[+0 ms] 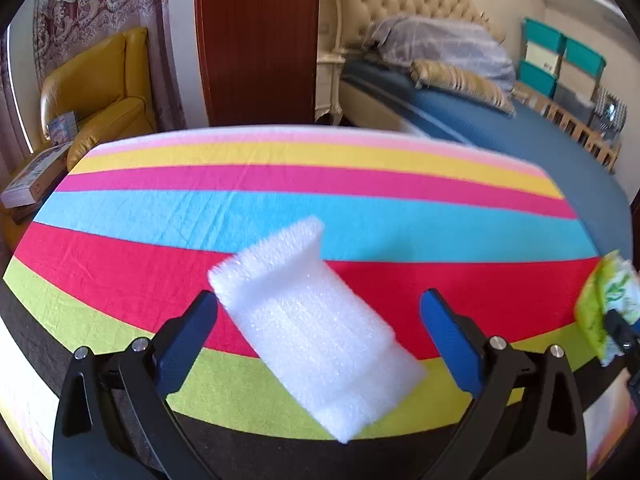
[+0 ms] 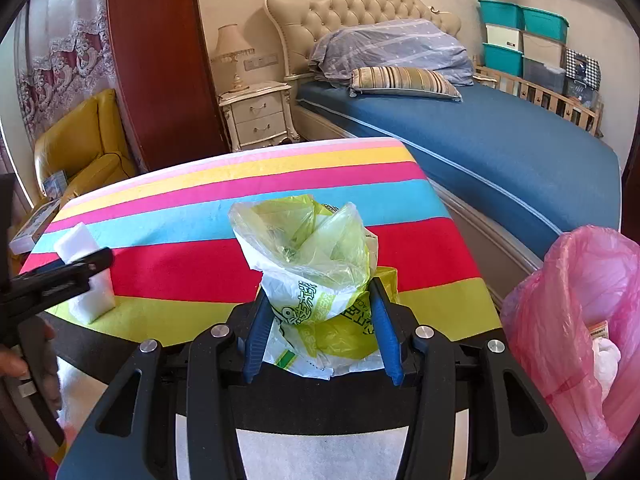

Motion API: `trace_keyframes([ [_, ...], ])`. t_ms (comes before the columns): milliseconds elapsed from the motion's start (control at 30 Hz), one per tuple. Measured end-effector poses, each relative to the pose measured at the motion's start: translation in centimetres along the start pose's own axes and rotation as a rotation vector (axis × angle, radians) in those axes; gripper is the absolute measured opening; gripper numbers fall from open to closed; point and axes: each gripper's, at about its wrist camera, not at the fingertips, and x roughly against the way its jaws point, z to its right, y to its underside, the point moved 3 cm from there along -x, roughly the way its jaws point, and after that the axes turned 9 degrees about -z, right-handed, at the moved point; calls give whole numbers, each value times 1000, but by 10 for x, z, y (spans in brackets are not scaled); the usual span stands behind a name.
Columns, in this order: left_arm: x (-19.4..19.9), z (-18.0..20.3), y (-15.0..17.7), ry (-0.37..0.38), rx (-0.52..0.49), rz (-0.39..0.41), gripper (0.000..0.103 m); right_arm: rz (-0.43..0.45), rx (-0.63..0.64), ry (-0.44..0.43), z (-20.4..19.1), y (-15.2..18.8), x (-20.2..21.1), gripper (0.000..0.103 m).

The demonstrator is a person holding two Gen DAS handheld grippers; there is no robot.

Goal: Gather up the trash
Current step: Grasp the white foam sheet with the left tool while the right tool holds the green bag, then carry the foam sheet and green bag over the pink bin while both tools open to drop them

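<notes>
Striped surface (image 2: 180, 316) beside the bed: right tongs (image 2: 320, 308) grip a crumpled bag (image 2: 316, 264), lifted near the pink bin bag (image 2: 576, 320). Left tongs (image 1: 318, 312) gape around foam (image 1: 312, 332), ungrasped; neither is binned.

1. On the crumpled plastic bag (image 2: 316, 280) clamped in my right gripper (image 2: 320, 328) I see green printed Chinese characters; they are creased and I cannot read them for certain.
2. The flat box (image 1: 34, 178) beside the yellow armchair (image 1: 100, 92) carries print; too small and blurred to read.
3. A small label inside the pink bag (image 2: 576, 320) is illegible; nothing else is readable.
</notes>
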Motion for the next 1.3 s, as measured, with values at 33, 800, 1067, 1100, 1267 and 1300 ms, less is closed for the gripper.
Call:
trace_keyframes([
  [33,-1,-1,0,-6,-4,-16,98,0,3,0,-1,0,0,46],
  [800,27,-49,30,134,-147,46,53,23,31,-54,-48,63,52,46],
  [1067,59,-36,70,171,-235,122,53,17,28,-71,-65,90,69,46],
  [1100,63,-36,76,179,-240,129,53,17,30,-71,-67,93,71,46],
  [1267,85,-39,103,211,-252,172,53,36,43,-70,-81,103,82,46],
  [1300,89,-38,107,214,-256,183,53,40,47,-72,-83,103,84,46],
])
